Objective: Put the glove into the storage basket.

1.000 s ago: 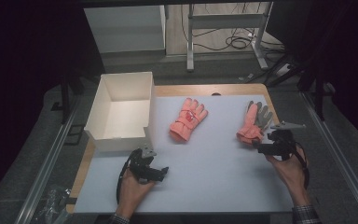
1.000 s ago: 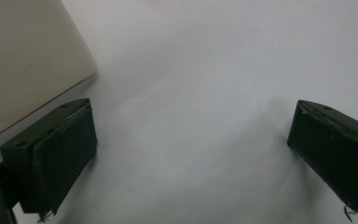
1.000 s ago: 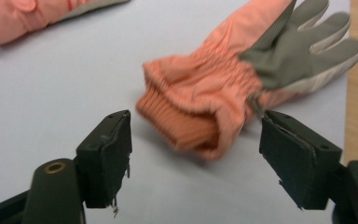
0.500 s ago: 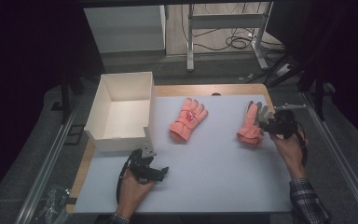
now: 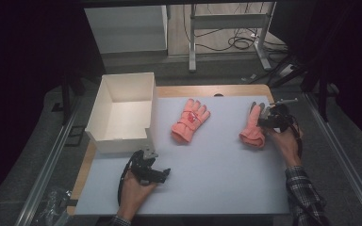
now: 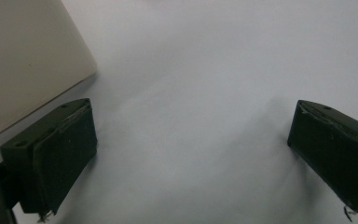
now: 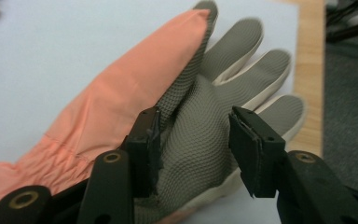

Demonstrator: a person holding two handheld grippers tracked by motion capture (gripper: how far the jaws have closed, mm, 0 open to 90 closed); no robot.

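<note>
Right gripper (image 5: 269,118) is at the right glove (image 5: 253,127), over its grey palm side. Jaws have just been closing and now stand half apart, straddling the palm (image 7: 200,140); left jaw touches the fabric, right jaw shows a gap, so no clamp yet. Relative to the white box (image 5: 122,113), this glove lies far right on the mat (image 5: 217,174), beyond the other glove (image 5: 190,121). Left gripper (image 5: 147,170) rests just below the box, jaws wide apart on nothing.

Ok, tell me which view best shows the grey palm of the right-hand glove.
The right gripper view: the glove's grey textured palm sits close between the right gripper's jaws. The high view shows that glove small, mostly orange. The left gripper view looks elsewhere.
</note>
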